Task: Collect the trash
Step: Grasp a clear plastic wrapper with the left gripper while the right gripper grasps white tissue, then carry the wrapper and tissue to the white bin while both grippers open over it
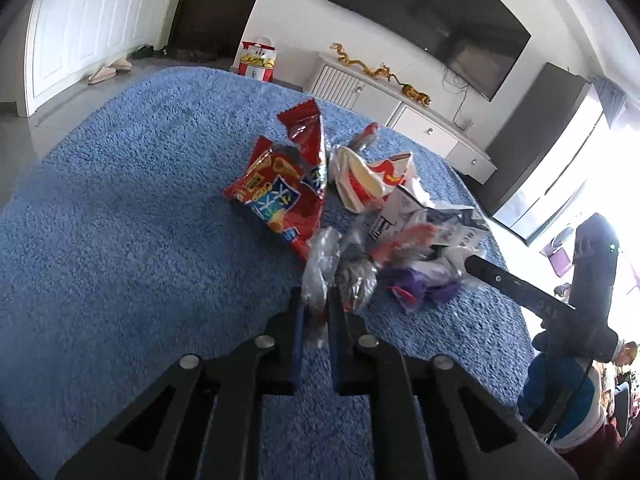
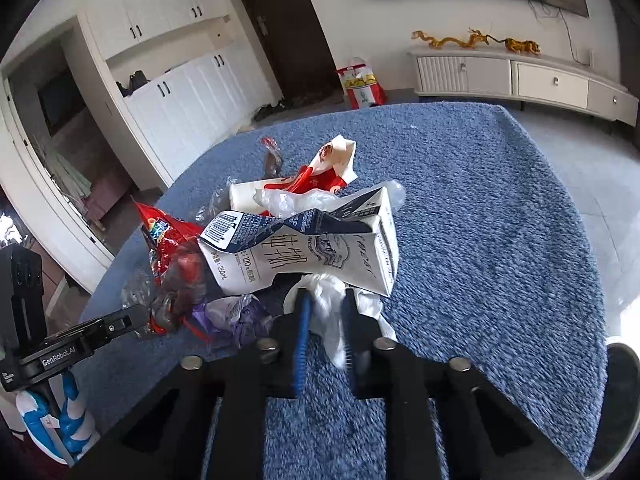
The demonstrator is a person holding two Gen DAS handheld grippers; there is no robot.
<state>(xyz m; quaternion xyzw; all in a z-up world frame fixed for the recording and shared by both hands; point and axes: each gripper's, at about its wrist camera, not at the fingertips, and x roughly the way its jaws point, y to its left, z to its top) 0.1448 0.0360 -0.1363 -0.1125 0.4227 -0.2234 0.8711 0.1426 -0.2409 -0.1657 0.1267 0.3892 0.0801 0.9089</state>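
Left hand-held gripper (image 1: pixel 316 312) nipped narrow on crinkled clear plastic wrapper (image 1: pixel 320 268), near edge of trash heap on shaggy blue rug (image 1: pixel 120 240). Right hand-held gripper (image 2: pixel 324 316) pinches white crumpled tissue (image 2: pixel 332 300), likely to gather loose bits. Beyond: flattened white-and-navy milk carton (image 2: pixel 312 252), red foil snack bag (image 1: pixel 280 196), red-and-white paper wrapper (image 2: pixel 316 176). No bin visible; purple scrap (image 1: pixel 420 288) hard to identify.

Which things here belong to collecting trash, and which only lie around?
Trash job:
- clear plastic wrapper in left gripper
- white tissue in right gripper
- red snack bag
- milk carton
- purple wrapper

Just around:
- blue carpet
- slippers
- dragon figurines
- TV
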